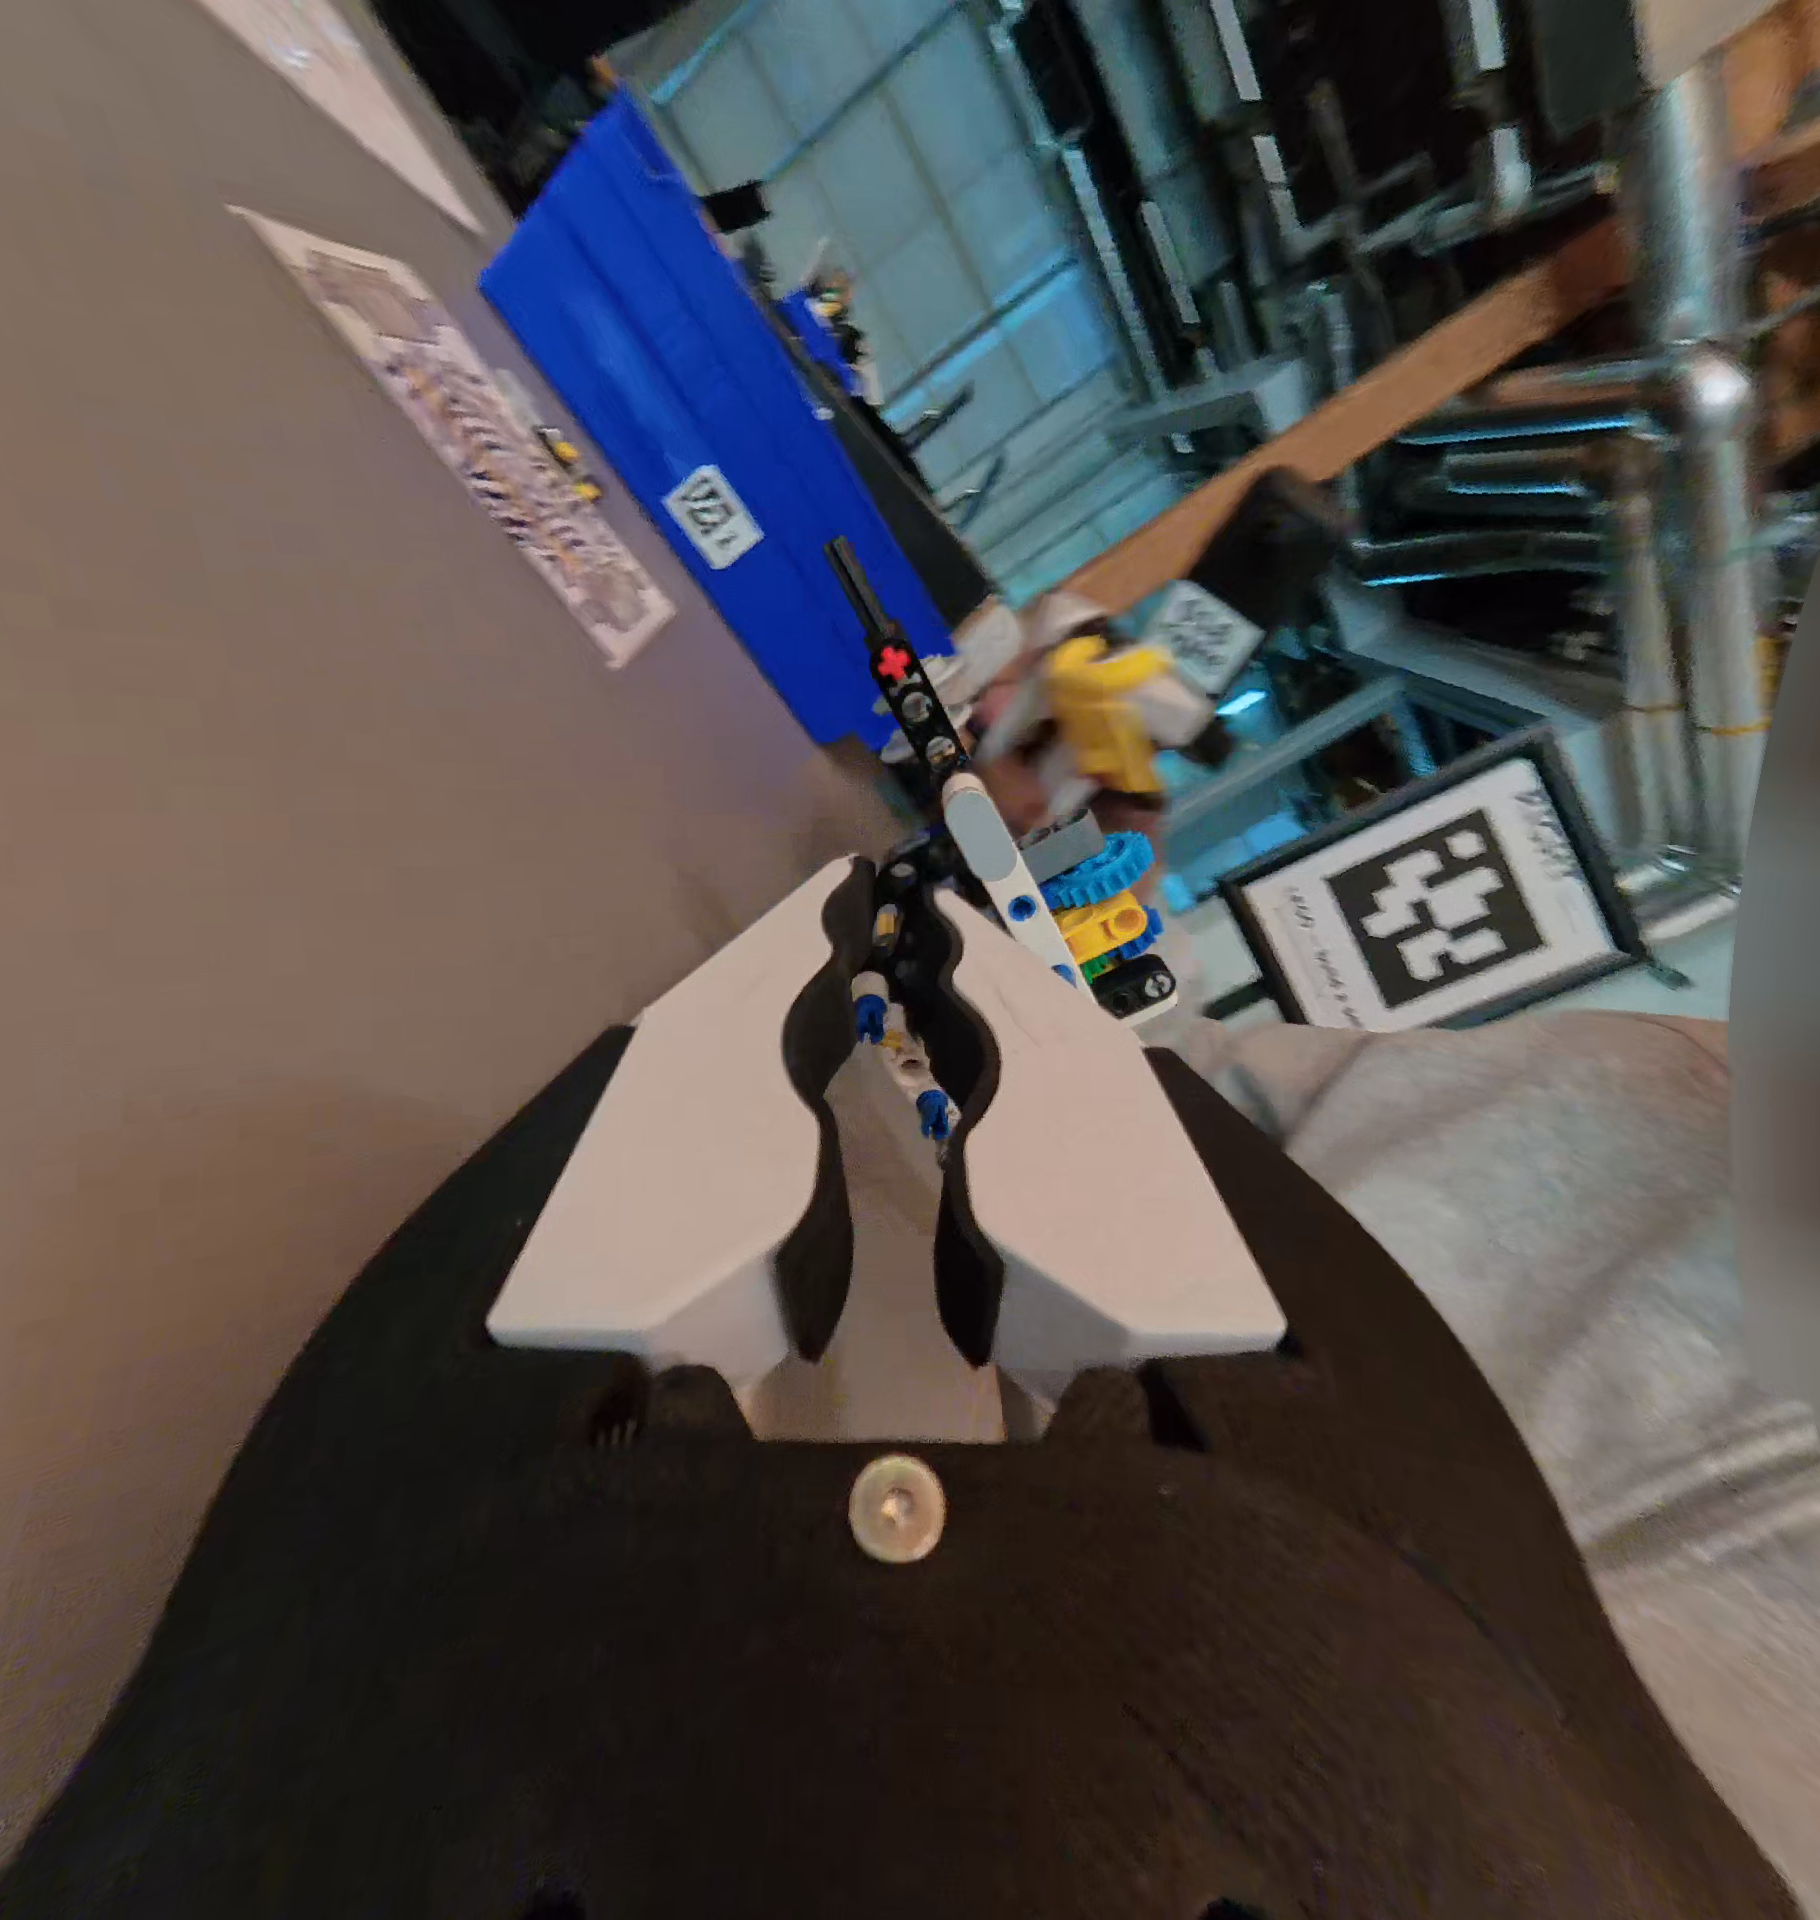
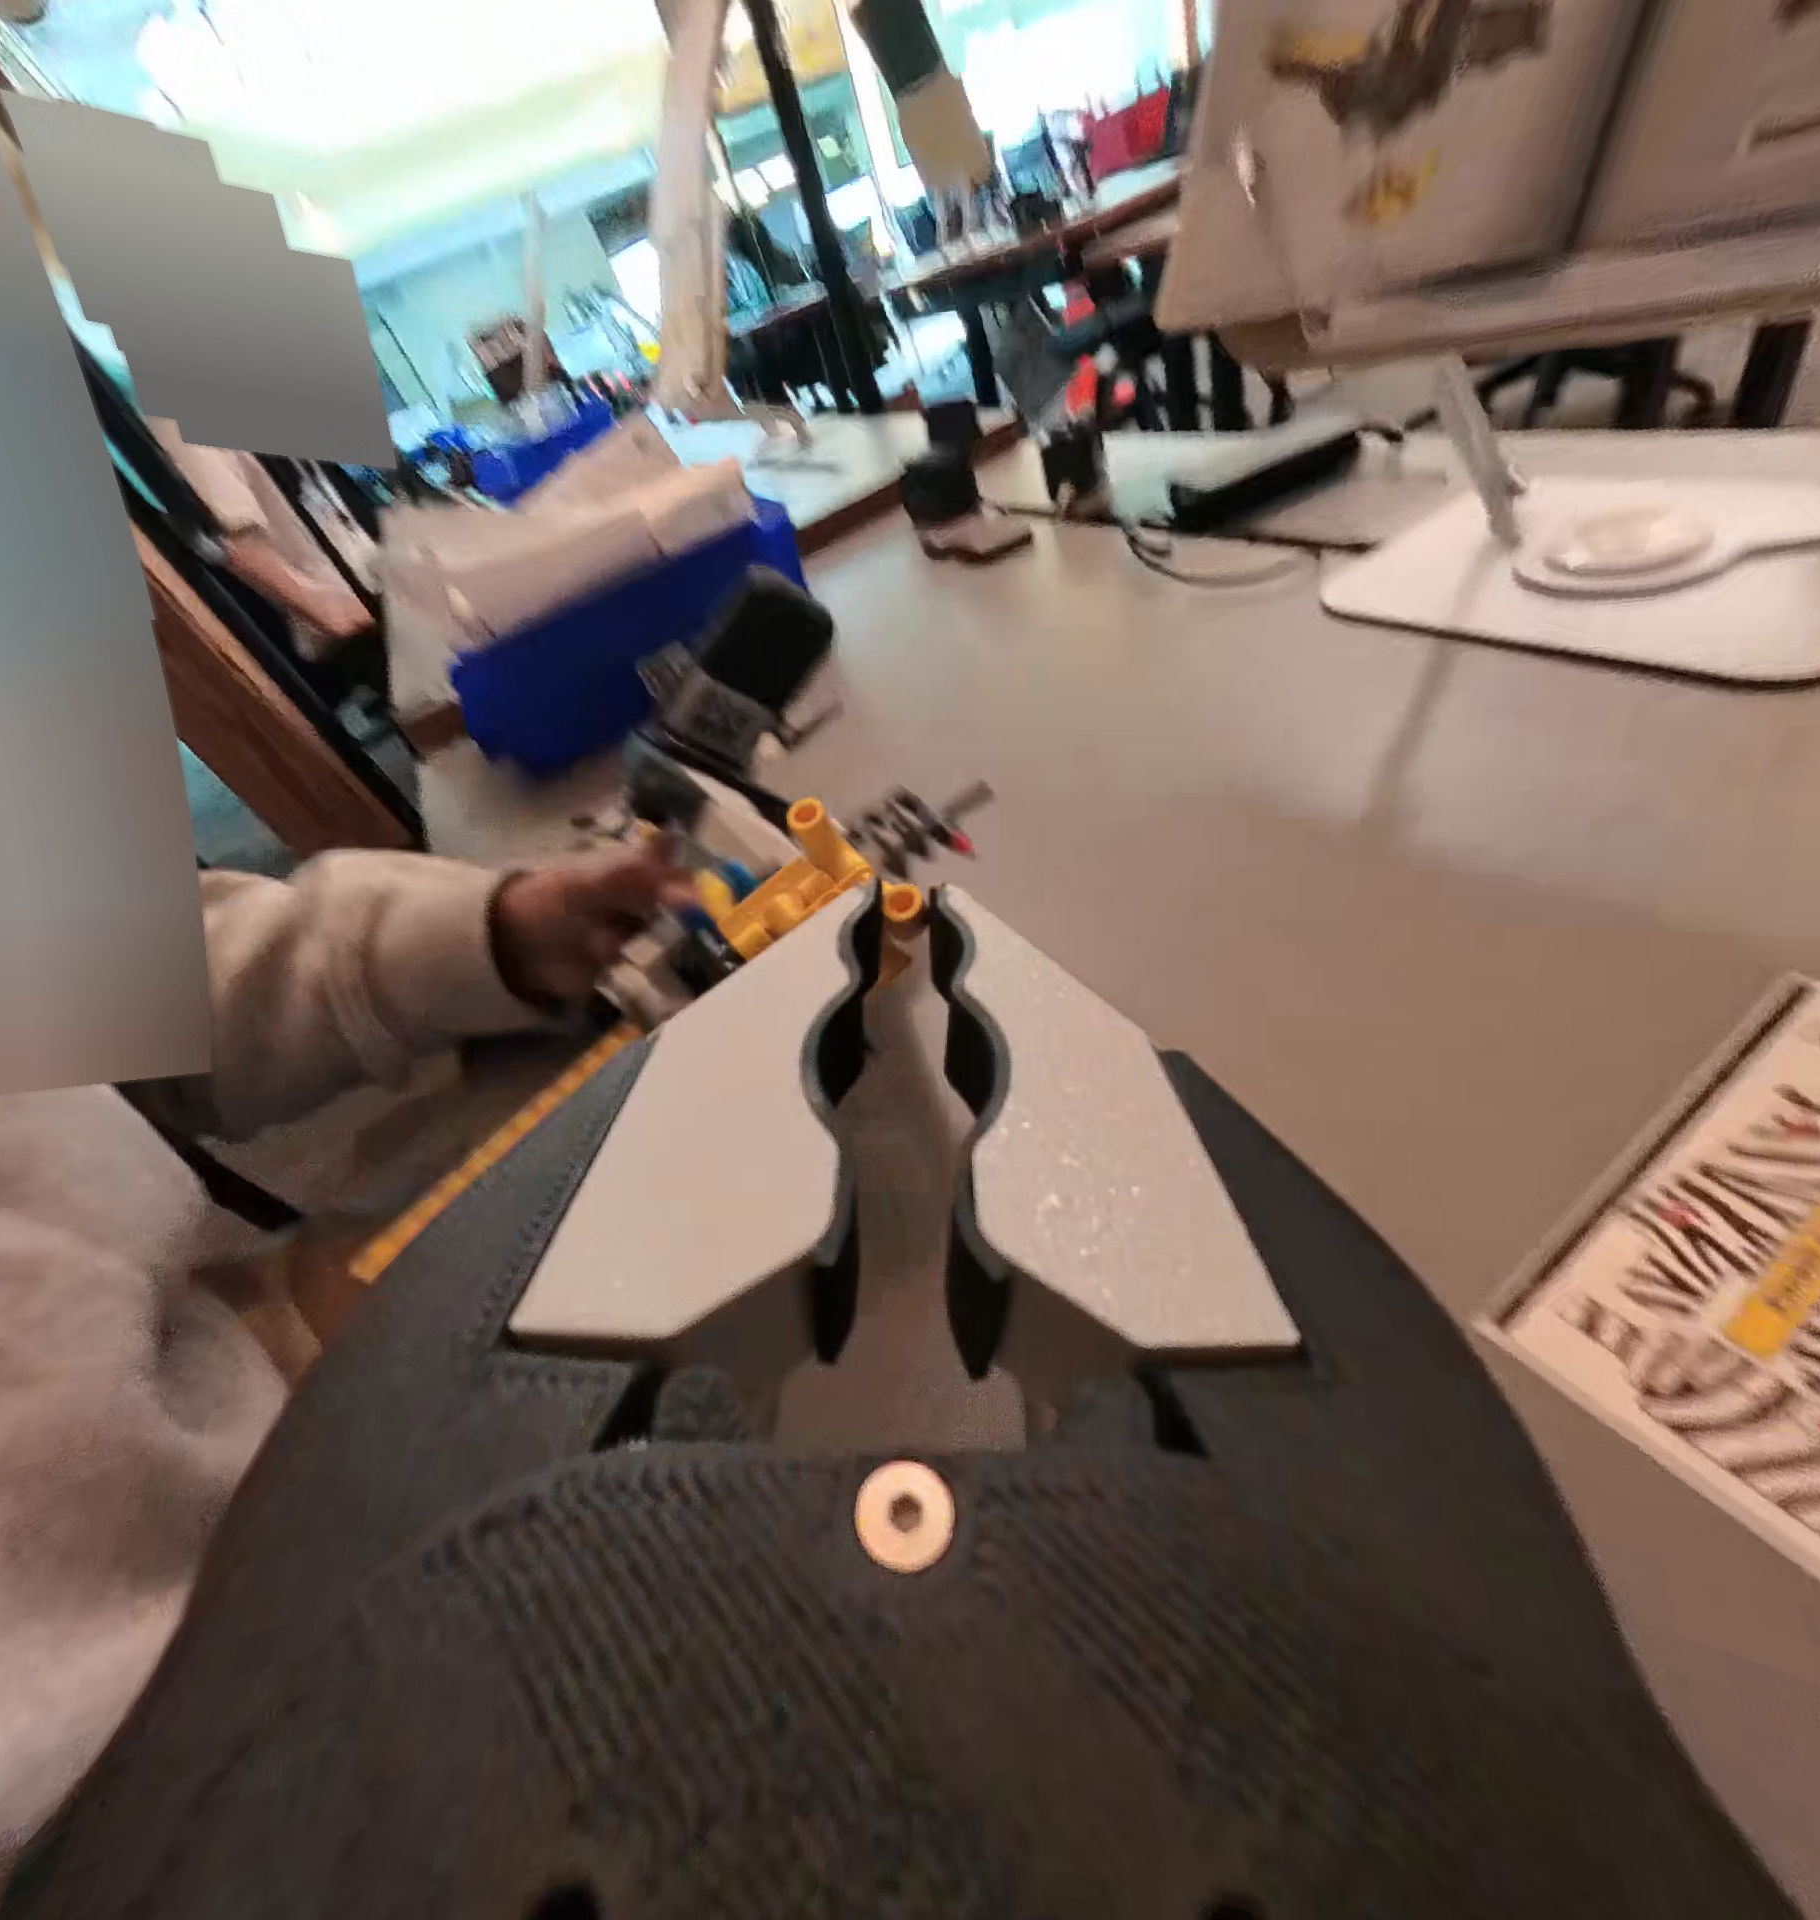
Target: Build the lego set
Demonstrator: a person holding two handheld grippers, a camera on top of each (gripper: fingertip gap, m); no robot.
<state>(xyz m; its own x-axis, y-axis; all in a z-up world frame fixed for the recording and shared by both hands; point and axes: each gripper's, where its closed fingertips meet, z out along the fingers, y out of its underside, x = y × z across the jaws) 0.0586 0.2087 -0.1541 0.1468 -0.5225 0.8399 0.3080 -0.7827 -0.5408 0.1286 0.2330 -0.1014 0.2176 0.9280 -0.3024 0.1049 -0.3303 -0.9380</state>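
My left gripper (image 1: 901, 904) is shut on a partly built lego model (image 1: 911, 935): a black beam with a red pin (image 1: 911, 686) sticks up past the fingertips, and a white beam, blue gear (image 1: 1098, 868) and yellow parts sit to its right. The view is tilted steeply. My right gripper (image 2: 901, 914) is shut on a yellow lego piece (image 2: 901, 920) at its fingertips; more yellow parts (image 2: 792, 894) of the model lie just left of it. The left gripper (image 2: 677, 925) and the hand (image 2: 563, 925) holding it show blurred there.
A blue bin (image 1: 677, 416) stands at the table's far edge, also in the right wrist view (image 2: 573, 675). An instruction sheet (image 1: 480, 436) lies on the grey table. A framed marker card (image 1: 1436, 904) stands beyond the model. A box with printed pictures (image 2: 1716, 1299) is at right; a monitor stand (image 2: 1612, 561) farther back. Across from one pair of fingers to the other is roughly 10 centimeters.
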